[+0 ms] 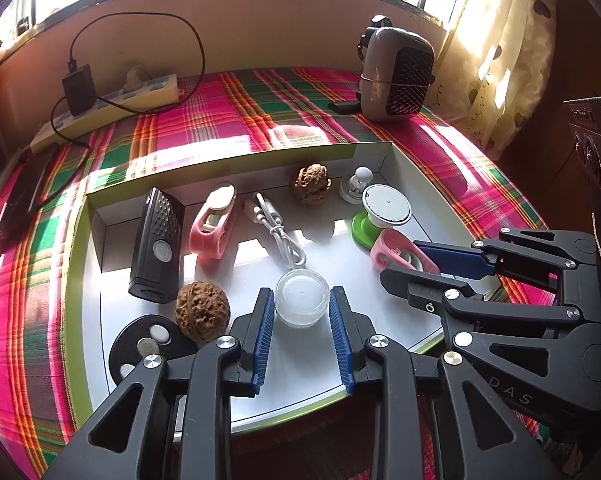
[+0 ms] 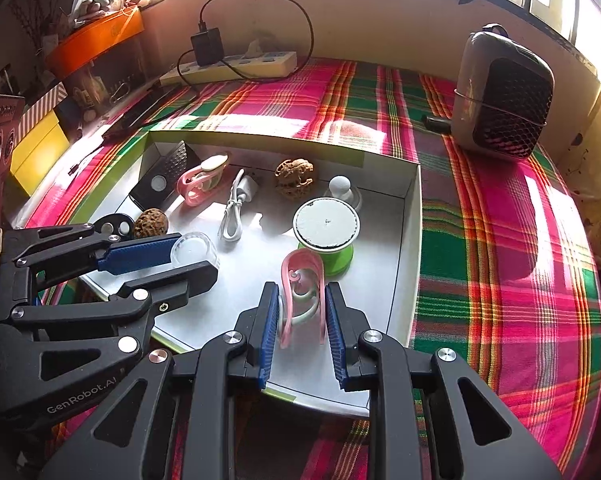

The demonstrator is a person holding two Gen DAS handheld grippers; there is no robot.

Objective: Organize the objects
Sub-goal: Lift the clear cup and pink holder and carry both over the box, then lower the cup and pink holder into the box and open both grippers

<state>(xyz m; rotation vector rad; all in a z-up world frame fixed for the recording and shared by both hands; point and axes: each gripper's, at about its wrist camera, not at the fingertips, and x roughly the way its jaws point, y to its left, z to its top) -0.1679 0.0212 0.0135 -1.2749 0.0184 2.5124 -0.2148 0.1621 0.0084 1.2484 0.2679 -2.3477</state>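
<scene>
left wrist view:
left gripper (image 1: 301, 305): fingers pressed on both sides of clear round cup (image 1: 301, 298); cup at near edge of white tray (image 1: 404, 332).
right gripper (image 1: 420, 260): at tray's right edge, clamped on pink clip (image 1: 392, 254).
near-left corner: walnut (image 1: 202, 312) beside black disc (image 1: 140, 344).

right wrist view:
right gripper (image 2: 302, 316): fingers narrow, gripping pink clip, near edge of tray (image 2: 408, 240).
green spool (image 2: 326, 236): just behind the clip.
left gripper (image 2: 188, 260): cup (image 2: 194, 250) between fingers, tray's left edge.
</scene>
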